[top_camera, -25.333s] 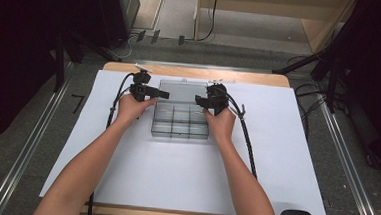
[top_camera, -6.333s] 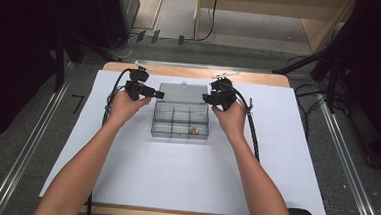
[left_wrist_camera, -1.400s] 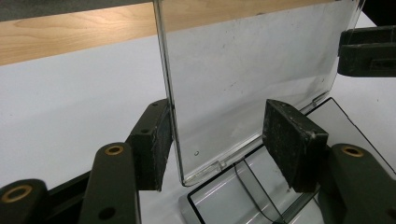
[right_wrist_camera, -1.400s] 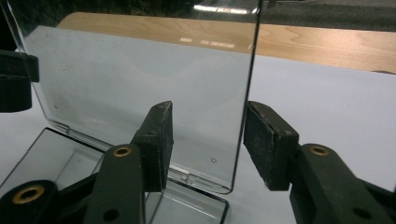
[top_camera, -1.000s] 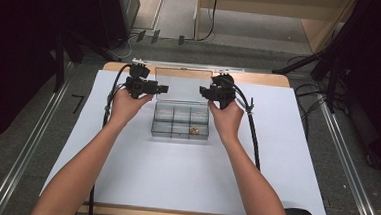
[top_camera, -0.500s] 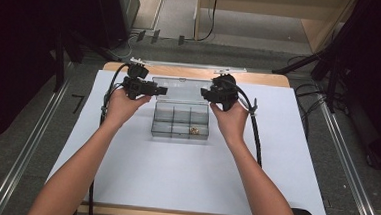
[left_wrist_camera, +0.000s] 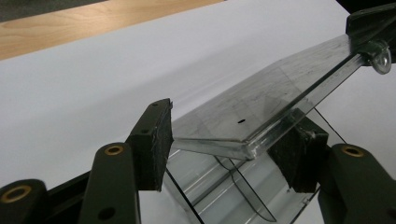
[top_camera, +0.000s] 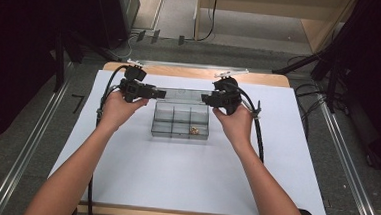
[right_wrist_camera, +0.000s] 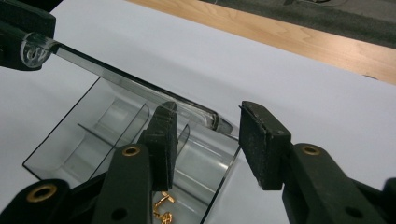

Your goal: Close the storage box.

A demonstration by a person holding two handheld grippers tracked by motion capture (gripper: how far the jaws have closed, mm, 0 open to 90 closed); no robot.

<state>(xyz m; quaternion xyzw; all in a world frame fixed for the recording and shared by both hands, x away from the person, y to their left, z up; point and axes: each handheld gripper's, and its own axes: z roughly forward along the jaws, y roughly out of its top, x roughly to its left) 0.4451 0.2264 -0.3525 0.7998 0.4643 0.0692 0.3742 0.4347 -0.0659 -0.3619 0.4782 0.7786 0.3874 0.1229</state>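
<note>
A clear compartment box (top_camera: 173, 122) stands on the white sheet with small gold pieces (top_camera: 193, 130) in its front right cell. Its hinged lid (top_camera: 182, 94) hangs raised and tilted between the two grippers. My left gripper (top_camera: 155, 93) is at the lid's left end. In the left gripper view the lid (left_wrist_camera: 261, 98) end spans the gripper (left_wrist_camera: 224, 140) from pad to pad; these jaws have just been opening. My right gripper (top_camera: 206, 97) is at the right end. There the lid (right_wrist_camera: 116, 74) tip lies by one pad of the gripper (right_wrist_camera: 205, 135), a gap to the other.
The white sheet (top_camera: 184, 177) covers a wooden table (top_camera: 260, 77), with broad bare room in front of and beside the box. Cables trail from both grippers along the forearms. Metal rails (top_camera: 348, 162) run along the floor on both sides of the table.
Both hands have risen a little, carrying the lid's two ends with them. The lid now stands higher off the sheet behind the box. The box itself has not moved.
</note>
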